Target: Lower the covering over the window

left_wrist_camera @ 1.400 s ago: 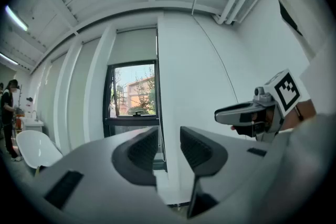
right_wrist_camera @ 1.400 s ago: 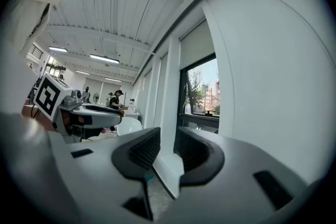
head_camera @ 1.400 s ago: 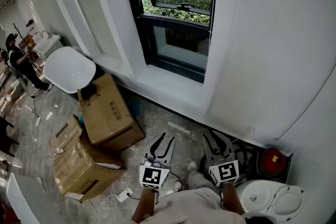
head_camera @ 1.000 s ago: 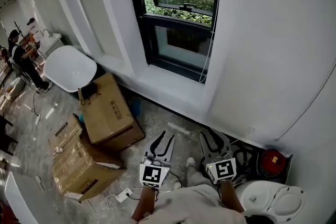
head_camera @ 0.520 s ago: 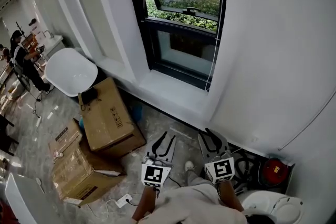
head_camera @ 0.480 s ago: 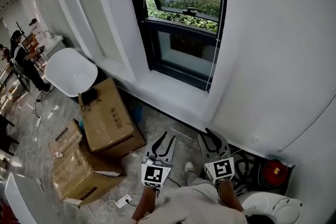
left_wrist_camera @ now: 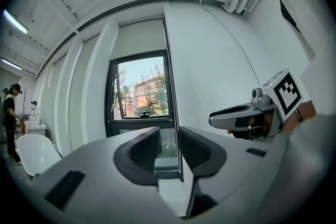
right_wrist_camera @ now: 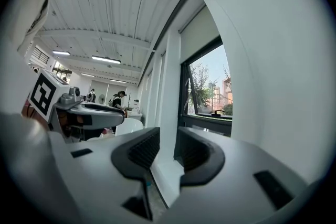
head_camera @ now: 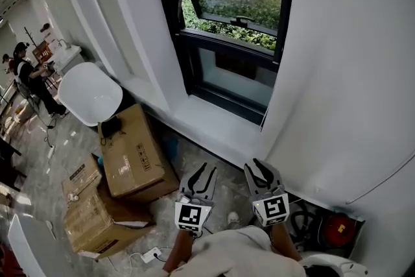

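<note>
The pale grey roller blind (left_wrist_camera: 139, 38) sits rolled high in the black-framed window (head_camera: 233, 29) and covers only the top part of the opening. The glass below it is bare, so the lowering looks not yet begun. A thin cord (left_wrist_camera: 179, 157) hangs down the window's right edge to about the level of the white sill (head_camera: 217, 123).

The 2 grippers are held low and level in front of the person, well short of the window. The left gripper (head_camera: 206, 172) has its jaws apart with nothing between them, and they have just been closing a little. The right gripper (head_camera: 253, 167) also stands with its jaws apart and empty.

The step in hand reads as the approach to the cord. In the left gripper view the cord already lines up with the gap between the jaws, so that gripper seems the natural 1 to take it.

- Keep the jaws wide until the cord lies fully between the ribbed pads; it is thin and could easily slip past.
- Close fully and squarely on it, then pull straight down along the window's edge, not out into the room.
- Whether the cord is a loop of 2 strands cannot be made out from here. If it is, only 1 strand should lower the blind, so test with a short pull first.
- Step in clear of the brown cardboard boxes (head_camera: 133, 149) lying to the left.
</note>
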Motion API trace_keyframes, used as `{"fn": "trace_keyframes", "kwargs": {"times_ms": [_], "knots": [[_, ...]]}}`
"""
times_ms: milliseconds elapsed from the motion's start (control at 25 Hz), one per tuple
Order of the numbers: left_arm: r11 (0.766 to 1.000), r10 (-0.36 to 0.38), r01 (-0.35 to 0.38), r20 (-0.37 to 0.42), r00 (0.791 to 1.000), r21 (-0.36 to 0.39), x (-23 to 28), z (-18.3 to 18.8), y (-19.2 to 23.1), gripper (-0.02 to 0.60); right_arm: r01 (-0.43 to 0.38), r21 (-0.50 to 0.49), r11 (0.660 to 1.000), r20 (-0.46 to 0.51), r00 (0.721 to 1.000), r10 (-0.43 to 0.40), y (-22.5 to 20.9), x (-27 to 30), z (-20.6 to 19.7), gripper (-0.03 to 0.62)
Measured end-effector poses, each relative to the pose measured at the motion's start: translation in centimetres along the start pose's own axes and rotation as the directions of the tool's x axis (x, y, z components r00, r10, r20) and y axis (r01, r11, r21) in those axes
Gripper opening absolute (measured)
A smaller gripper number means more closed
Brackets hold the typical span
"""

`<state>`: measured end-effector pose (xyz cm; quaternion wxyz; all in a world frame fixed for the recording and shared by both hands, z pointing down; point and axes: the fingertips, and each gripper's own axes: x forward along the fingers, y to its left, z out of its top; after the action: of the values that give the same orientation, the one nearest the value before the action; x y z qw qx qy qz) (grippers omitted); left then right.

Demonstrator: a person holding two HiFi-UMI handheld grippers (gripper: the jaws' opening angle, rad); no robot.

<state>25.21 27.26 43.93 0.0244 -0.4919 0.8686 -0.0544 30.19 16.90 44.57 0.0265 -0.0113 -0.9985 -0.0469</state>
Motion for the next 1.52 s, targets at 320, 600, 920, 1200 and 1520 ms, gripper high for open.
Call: {"fn": "trace_keyframes", "kwargs": {"times_ms": [320, 600, 920, 1200, 1520], "knots": [[1.0, 0.026, -0.026, 0.003, 1.0, 0.005, 6.2, 0.1, 1.3, 0.117, -0.033, -0.004, 0.999, -0.001, 0.999, 0.033, -4.7, 4.6, -0.3, 0.094], [0.999, 0.049, -0.049, -0.004, 0.999, 0.004, 9.9, -0.2, 2.0, 0.114, -0.058, 0.0, 0.998, -0.006, 0.998, 0.058, -7.6, 7.4, -0.7, 0.094], [0.999, 0.038, -0.038, -0.007, 0.999, -0.002, 12.8, -0.3, 2.5, 0.114, -0.042, 0.005, 0.999, -0.015, 0.999, 0.042, -9.9, 9.2, -1.0, 0.094], [1.0, 0.018, -0.018, 0.001, 1.0, -0.002, 15.1, -0.5, 3.4, 0.114, -0.018, 0.009, 1.0, -0.019, 1.0, 0.018, -11.4, 10.8, -1.2, 0.092], [1.0, -0.03, 0.03, 0.015, 0.999, 0.003, 19.0, -0.8, 6.1, 0.112, 0.028, 0.006, 1.0, -0.015, 0.999, -0.028, -12.9, 14.6, -0.9, 0.092]]}}
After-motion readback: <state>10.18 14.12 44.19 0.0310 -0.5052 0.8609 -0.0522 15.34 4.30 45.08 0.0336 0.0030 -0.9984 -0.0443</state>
